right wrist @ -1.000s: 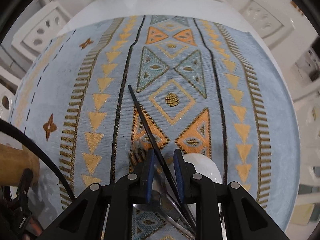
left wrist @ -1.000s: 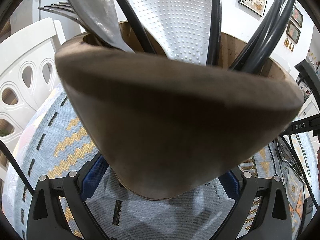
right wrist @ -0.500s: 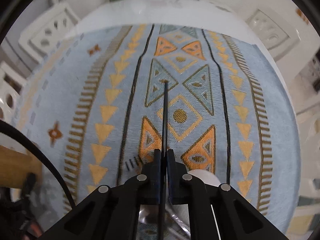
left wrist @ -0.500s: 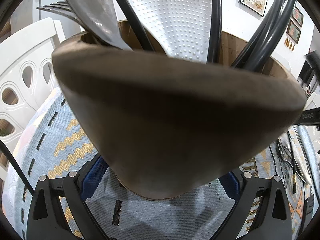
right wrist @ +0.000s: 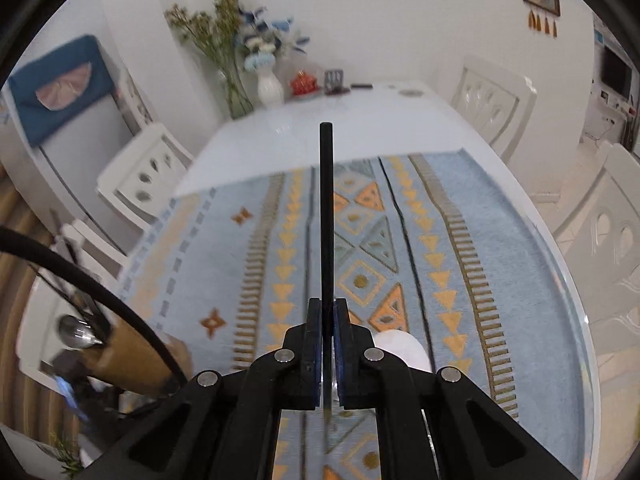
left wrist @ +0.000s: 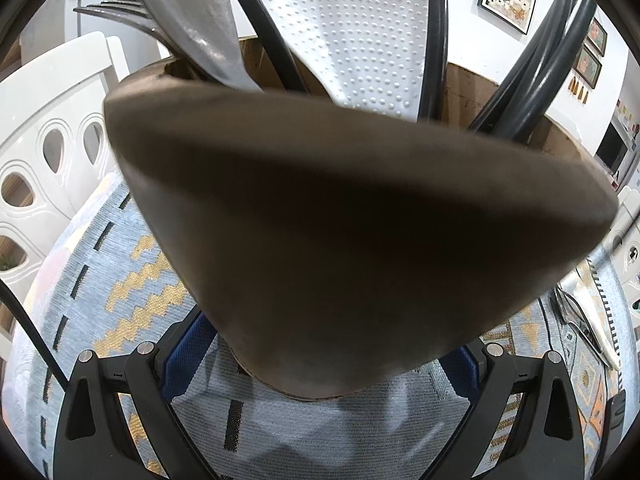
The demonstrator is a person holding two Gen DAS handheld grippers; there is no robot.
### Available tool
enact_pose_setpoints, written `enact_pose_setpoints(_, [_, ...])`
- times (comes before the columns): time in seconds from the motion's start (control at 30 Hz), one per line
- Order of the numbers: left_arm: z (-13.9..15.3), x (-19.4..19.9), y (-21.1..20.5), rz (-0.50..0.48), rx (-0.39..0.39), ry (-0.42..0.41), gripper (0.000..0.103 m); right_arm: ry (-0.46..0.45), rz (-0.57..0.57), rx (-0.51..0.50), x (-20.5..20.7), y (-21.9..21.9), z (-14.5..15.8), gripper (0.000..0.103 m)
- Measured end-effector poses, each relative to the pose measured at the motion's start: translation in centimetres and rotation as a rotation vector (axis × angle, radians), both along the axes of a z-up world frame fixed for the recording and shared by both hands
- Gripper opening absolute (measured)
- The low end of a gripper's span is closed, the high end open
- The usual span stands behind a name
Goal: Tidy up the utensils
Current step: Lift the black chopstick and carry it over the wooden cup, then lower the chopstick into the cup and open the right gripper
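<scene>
1. Patterned cloth (right wrist: pixel 460 240) covers the near part of the white table (right wrist: pixel 360 120); all else placed against it.
2. Wooden holder (left wrist: pixel 340 220) stands on the cloth, my left gripper (left wrist: pixel 320 352) clamped round its base, pads on both sides. White dimpled spatula (left wrist: pixel 352 36), grey spoon (left wrist: pixel 192 12) and black handles stick out of it.
3. My right gripper (right wrist: pixel 327 320), pads pressed together on a thin black-handled utensil (right wrist: pixel 326 216), is held above the cloth.

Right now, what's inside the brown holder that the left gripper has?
Standing in the brown holder: a white dimpled paddle, a grey spoon, a dark fork and black handles. Their lower ends and the holder's bottom are hidden by its wall.
</scene>
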State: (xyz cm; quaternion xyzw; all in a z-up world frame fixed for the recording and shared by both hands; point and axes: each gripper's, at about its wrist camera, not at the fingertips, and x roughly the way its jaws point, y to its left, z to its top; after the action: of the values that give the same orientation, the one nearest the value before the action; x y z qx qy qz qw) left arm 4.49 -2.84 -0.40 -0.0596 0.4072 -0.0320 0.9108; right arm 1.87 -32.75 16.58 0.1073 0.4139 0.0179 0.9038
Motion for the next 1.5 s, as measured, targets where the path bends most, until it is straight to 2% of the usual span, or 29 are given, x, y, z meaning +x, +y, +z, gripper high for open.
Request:
enact_pose_setpoints(0.2, [-0.2,0.0,0.5,0.000,-0.003,-0.001,0.100,-0.172,0.022,0.043,-0.3,2.5,7.1,0.005])
enact_pose_setpoints(0.4, [-0.2,0.0,0.8,-0.001,-0.003,0.000,0.099,-0.341,0.051,0.142,-0.5,5.2,14.5,0.005])
enact_pose_setpoints(0.53, [-0.1,-0.1,0.4,0.000,-0.002,-0.001,0.099,-0.403,0.099,0.191,-0.9,7.0,17.6,0.005])
enact_pose_setpoints(0.63, [-0.2,-0.2,0.5,-0.001,-0.003,-0.001,0.099,-0.425,0.150,0.212,-1.1,8.8,18.6,0.005])
enact_pose_setpoints(0.8, [-0.1,-0.1,0.3,0.000,-0.002,-0.001,0.099,-0.401,0.256,0.177,-1.2,12.8,17.4,0.005])
enact_pose_setpoints(1.03, [-0.2,-0.2,0.6,0.000,-0.003,-0.002,0.099,-0.304,0.330,0.096,-0.4,16.8,12.3,0.005])
enact_pose_setpoints(1.2, [0.0,-0.5,0.8,0.001,-0.002,-0.025,0.098,-0.243,0.368,0.066,-0.1,17.7,9.6,0.005])
enact_pose_setpoints(1.5, [0.0,-0.3,1.8,0.000,-0.005,-0.034,0.098,-0.188,0.376,0.041,0.6,18.1,7.4,0.005])
